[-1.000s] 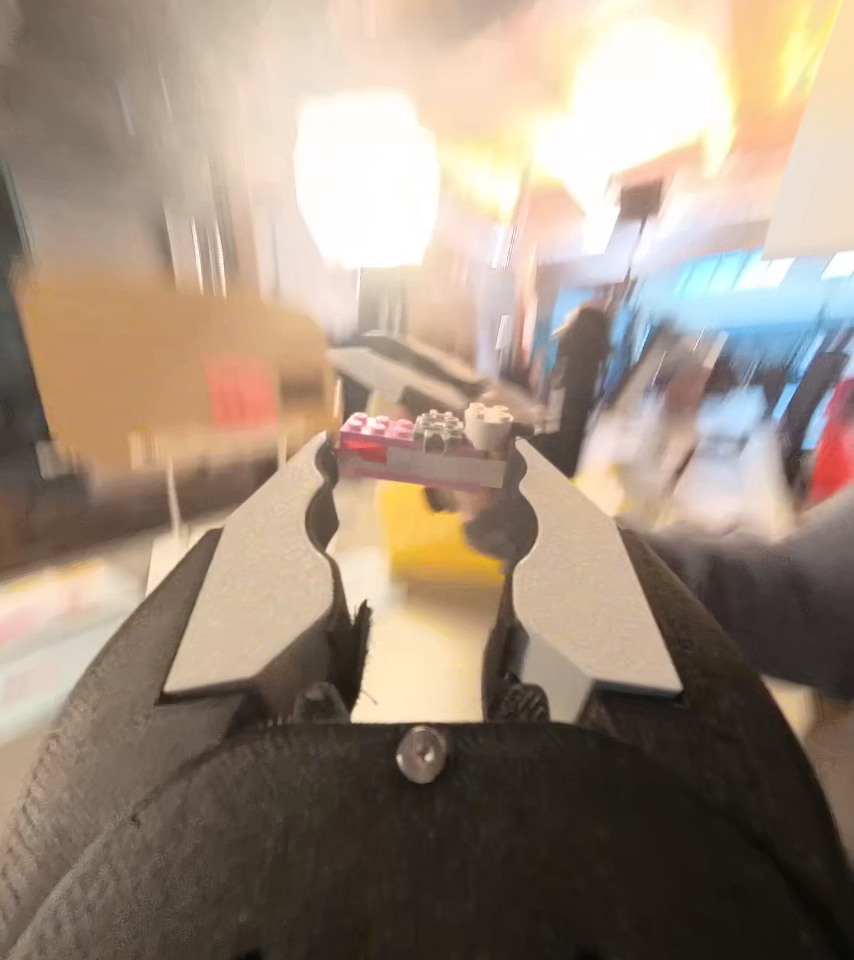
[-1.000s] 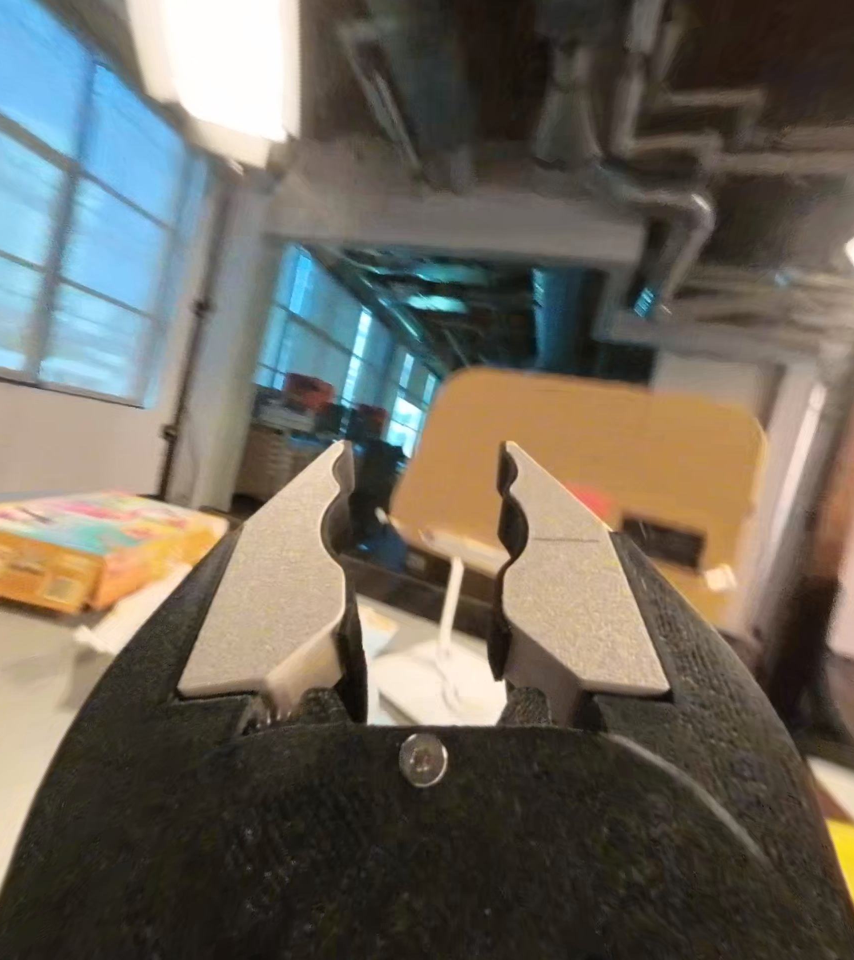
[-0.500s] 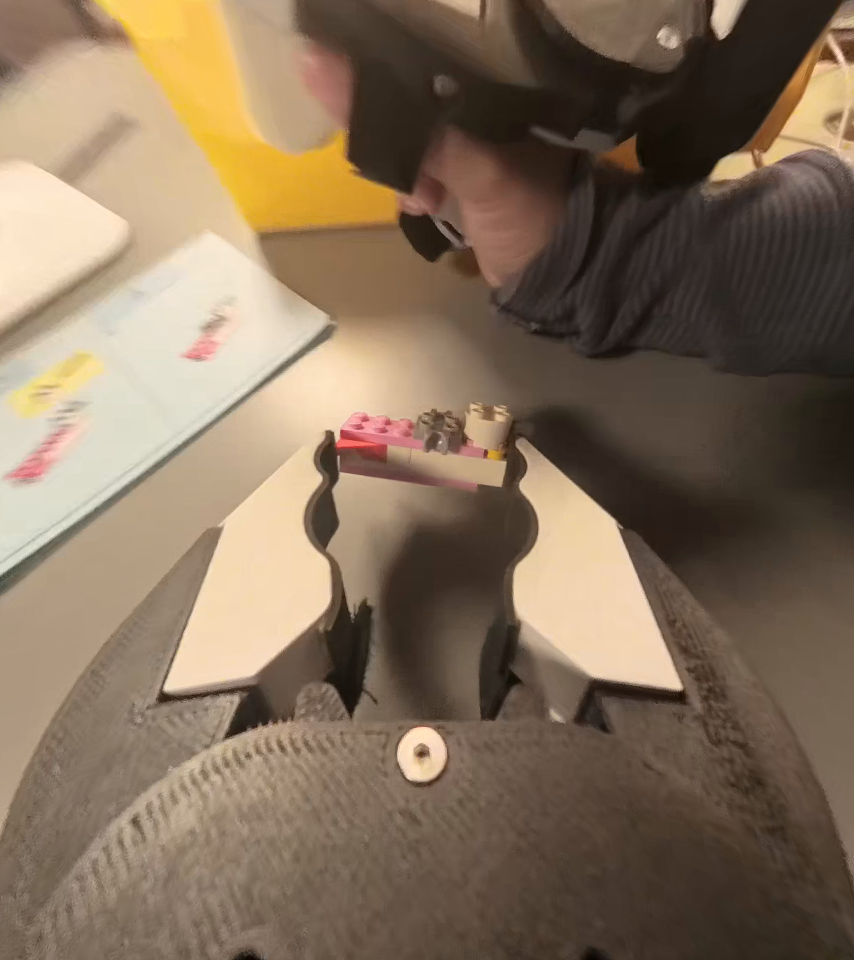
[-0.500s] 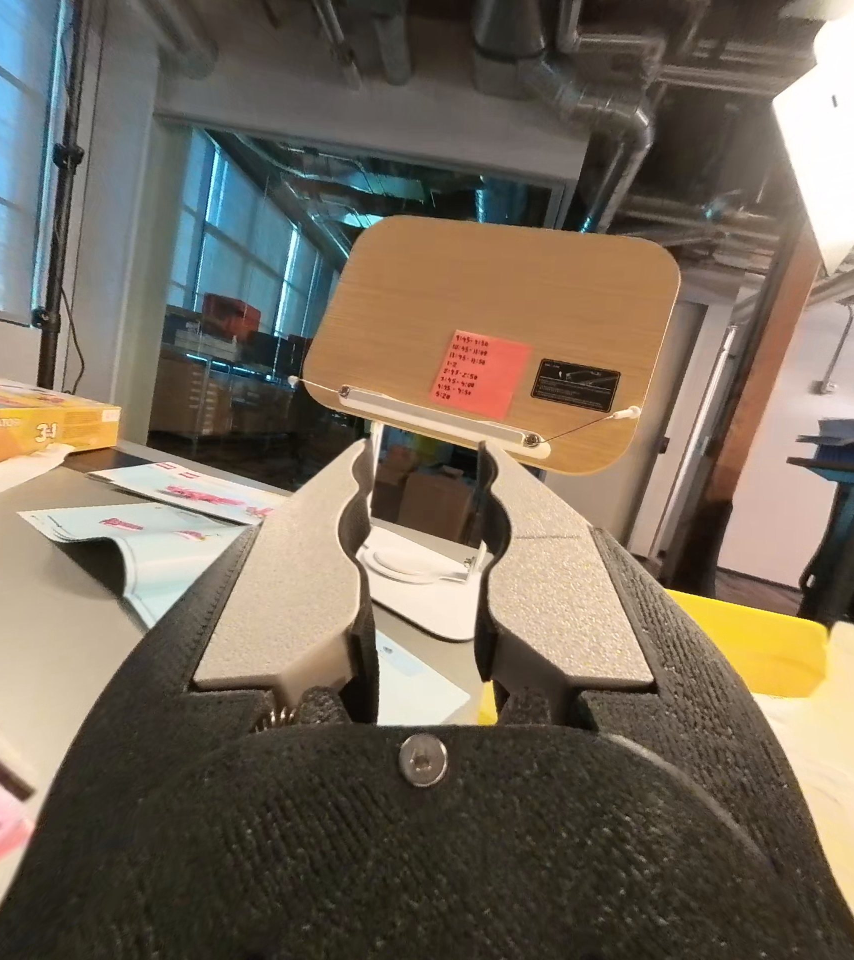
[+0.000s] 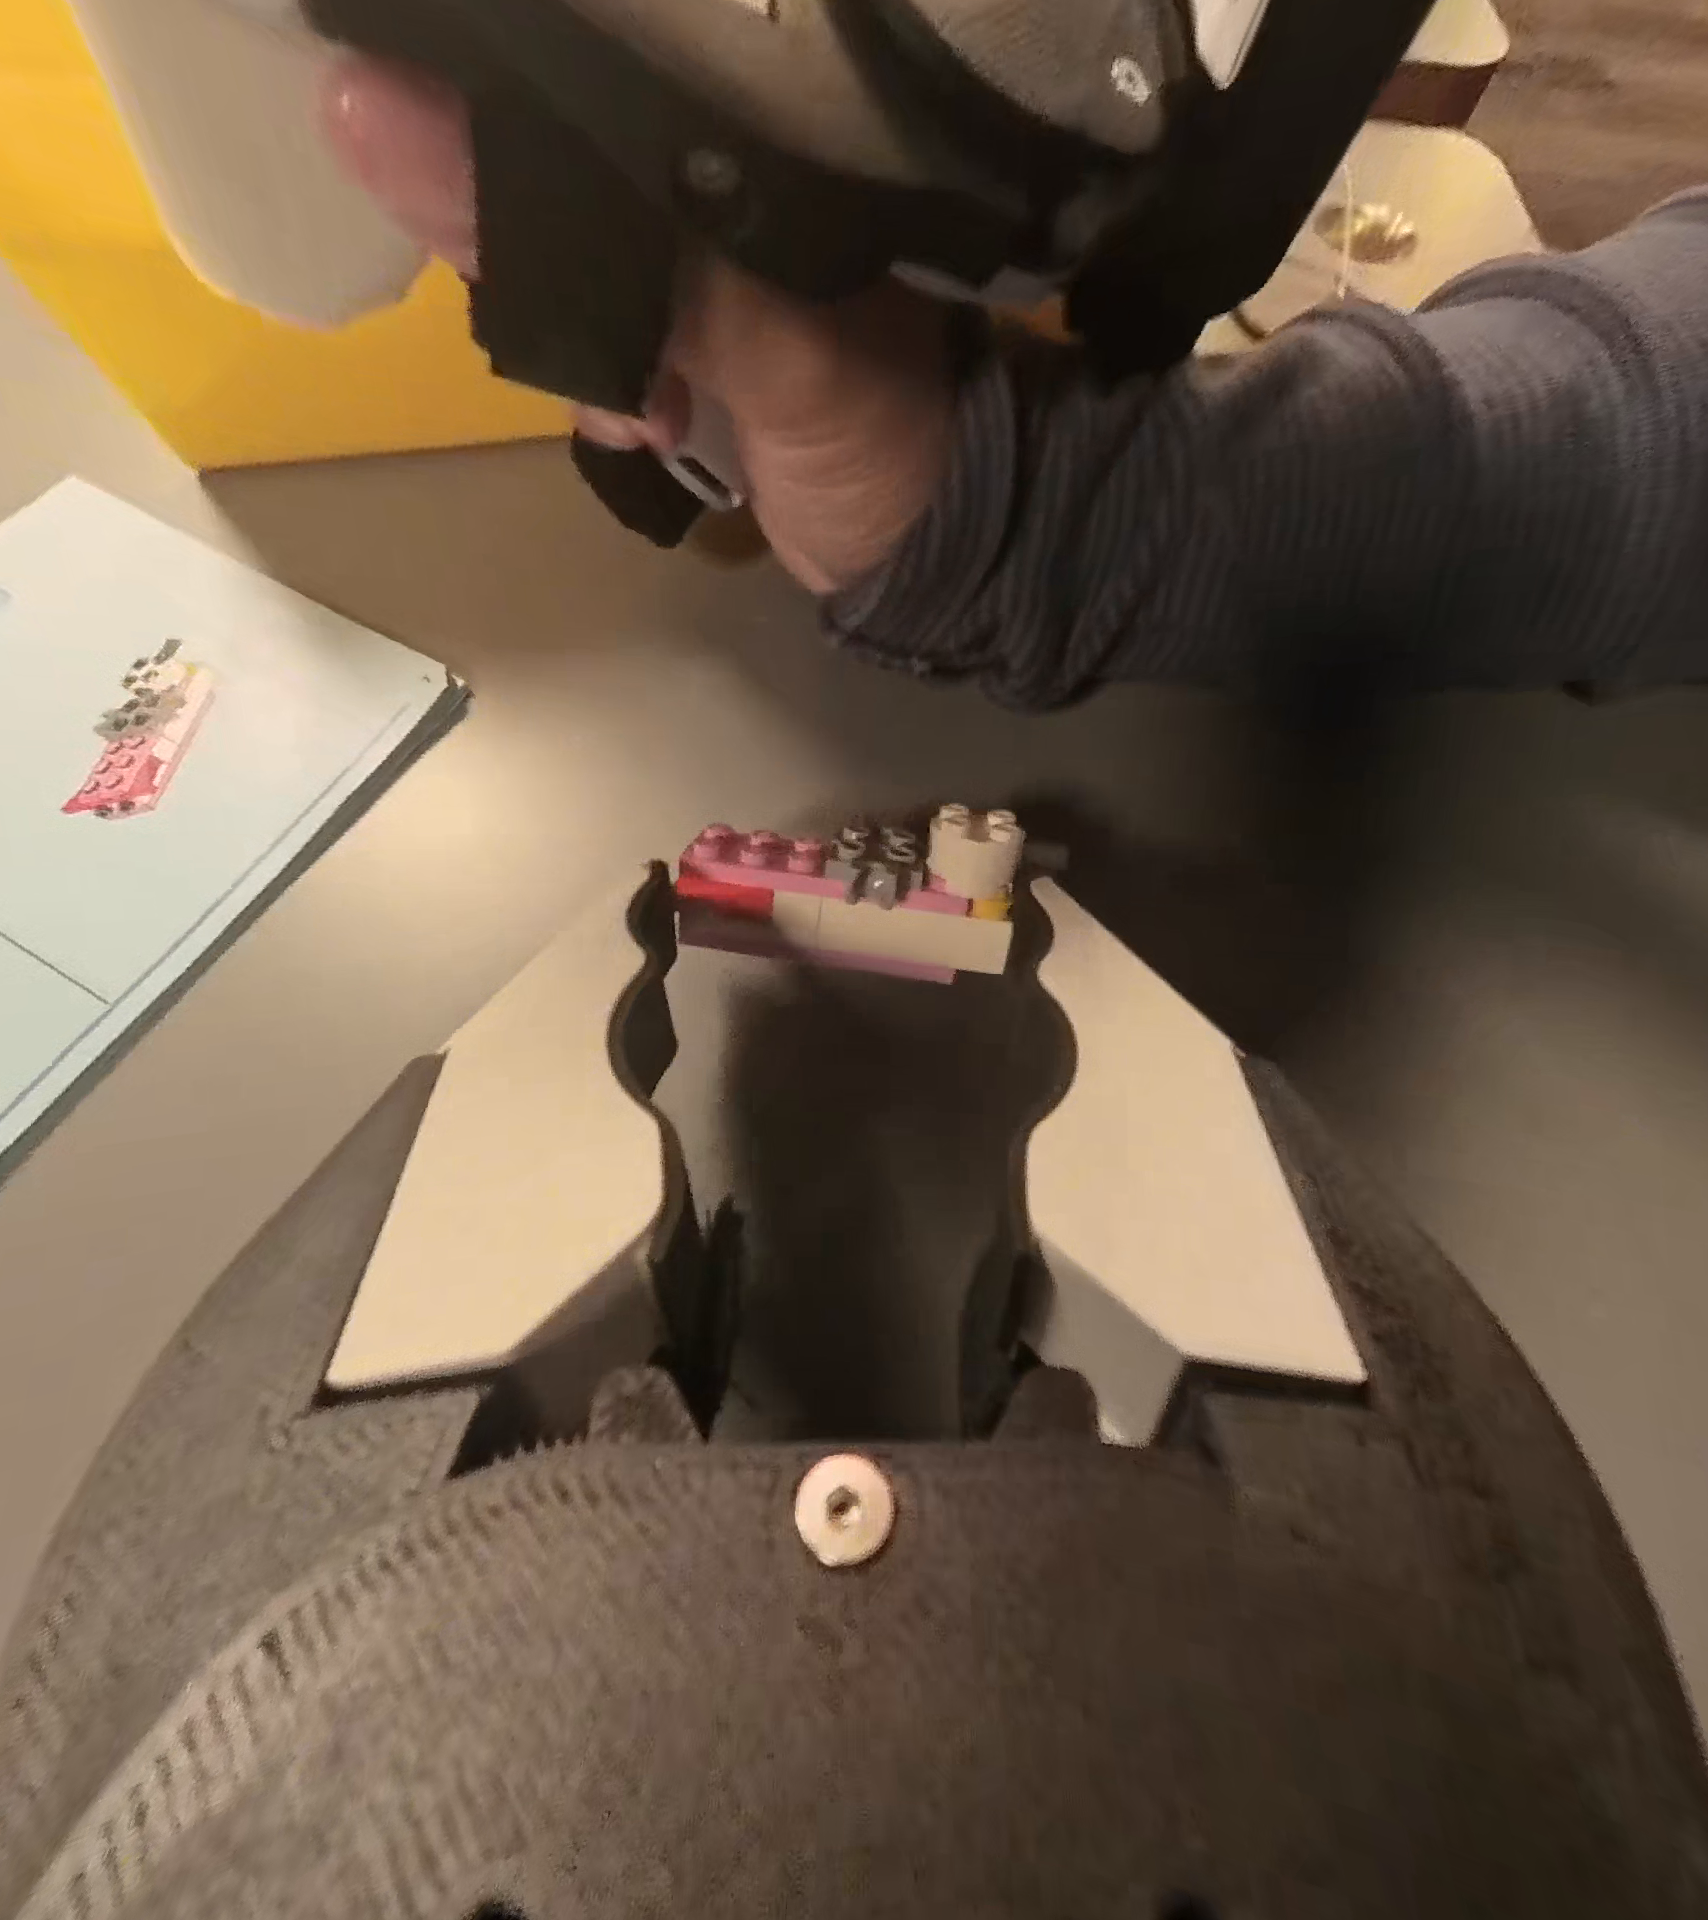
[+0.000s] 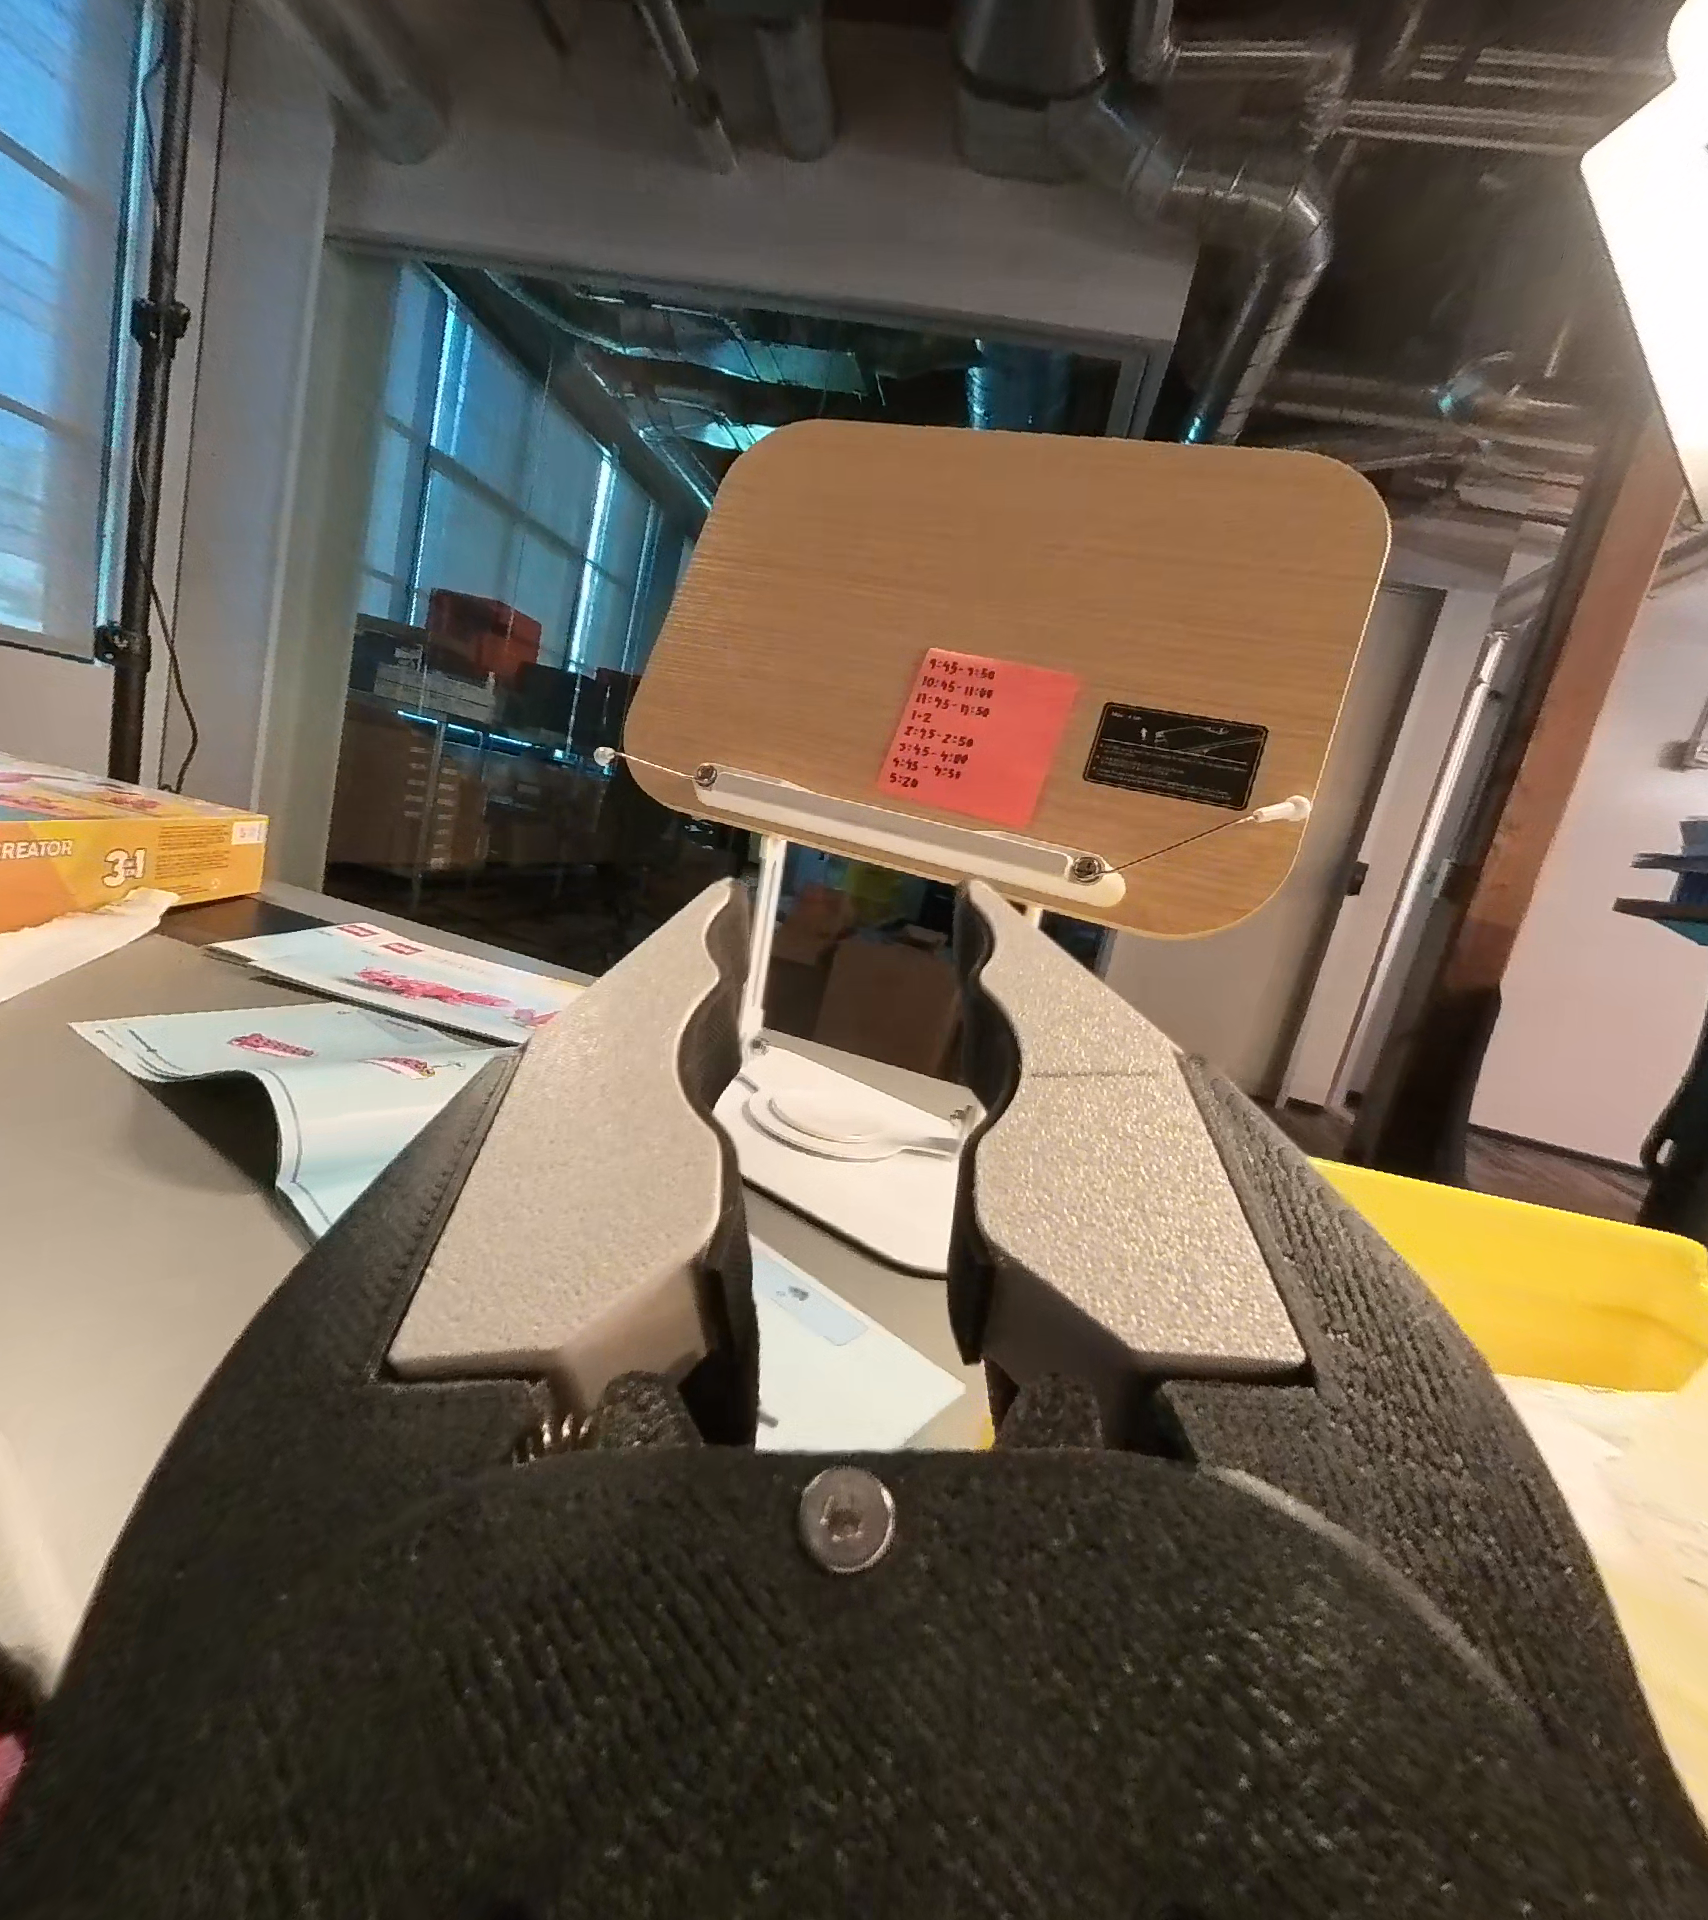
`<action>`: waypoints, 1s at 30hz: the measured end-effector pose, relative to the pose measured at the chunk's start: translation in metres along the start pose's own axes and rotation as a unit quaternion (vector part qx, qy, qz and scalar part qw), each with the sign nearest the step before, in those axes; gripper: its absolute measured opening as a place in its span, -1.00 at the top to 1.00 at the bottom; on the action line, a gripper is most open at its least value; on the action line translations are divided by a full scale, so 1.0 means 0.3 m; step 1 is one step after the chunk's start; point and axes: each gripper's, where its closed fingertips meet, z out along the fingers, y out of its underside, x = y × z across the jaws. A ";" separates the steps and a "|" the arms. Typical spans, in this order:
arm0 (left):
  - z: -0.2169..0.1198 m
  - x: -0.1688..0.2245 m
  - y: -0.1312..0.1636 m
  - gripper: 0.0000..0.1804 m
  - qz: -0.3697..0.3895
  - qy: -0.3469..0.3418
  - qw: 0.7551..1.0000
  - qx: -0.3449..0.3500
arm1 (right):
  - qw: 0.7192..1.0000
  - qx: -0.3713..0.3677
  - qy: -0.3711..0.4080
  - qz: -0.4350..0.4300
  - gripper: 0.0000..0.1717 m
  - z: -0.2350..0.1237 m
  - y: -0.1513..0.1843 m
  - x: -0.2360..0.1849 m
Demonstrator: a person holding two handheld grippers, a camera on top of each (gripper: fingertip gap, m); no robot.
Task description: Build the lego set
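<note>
Left wrist view: left tongs (image 5: 845, 914) pinch a small stack of pink, red, cream and grey toy bricks (image 5: 845, 904) endwise, both fingertips pressed on its ends, holding it clear above the grey tabletop (image 5: 569, 623). At 10 o'clock lies an open pale-blue instruction booklet (image 5: 102, 831) printed with a drawing of a similar stack; at 12 o'clock a hand in a grey ribbed sleeve (image 5: 1401, 499) carries the other tool in front of a yellow bin (image 5: 237, 364). Right wrist view: right tongs (image 6: 850, 925) stand partly spread with nothing between the fingertips, aimed at a wooden book stand (image 6: 1016, 623) bearing a red note. Judgement: a good grip keeps the stack level and squarely clamped, its studs left exposed upward.
</note>
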 end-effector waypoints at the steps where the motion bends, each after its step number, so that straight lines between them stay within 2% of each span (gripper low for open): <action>1: 0.009 -0.002 0.008 0.28 0.002 0.004 1.000 -0.013 | 1.000 -0.002 -0.001 0.001 0.57 0.001 0.002 -0.002; 5: 0.039 -0.002 0.024 0.28 0.018 0.014 0.999 -0.048 | 1.000 -0.005 -0.006 0.002 0.56 0.003 0.007 -0.006; 9: 0.041 -0.004 0.025 0.28 0.009 0.026 0.998 -0.051 | 1.000 -0.006 -0.011 0.001 0.56 0.005 0.007 -0.013; 13: 0.021 -0.014 0.044 0.28 0.013 0.007 0.998 -0.056 | 1.000 -0.008 -0.012 0.009 0.56 0.006 0.010 -0.008; 18: -0.005 -0.025 0.060 0.06 0.001 -0.013 0.998 -0.055 | 1.000 -0.008 -0.017 0.011 0.56 0.009 0.012 -0.010; 22: -0.031 -0.037 0.028 -0.03 -0.008 -0.026 1.000 -0.014 | 1.000 -0.008 -0.024 0.006 0.56 0.009 0.014 -0.012; 25: -0.078 -0.068 -0.022 -0.04 -0.025 -0.054 0.997 0.053 | 1.000 -0.010 -0.027 0.001 0.57 0.009 0.019 -0.004; 27: -0.118 -0.120 -0.050 -0.03 -0.078 -0.078 0.989 0.100 | 1.000 -0.012 -0.020 -0.001 0.59 0.008 0.023 0.015; 30: -0.178 -0.206 -0.076 0.12 -0.160 -0.106 0.968 0.164 | 1.000 -0.013 -0.012 -0.003 0.62 0.009 0.030 0.043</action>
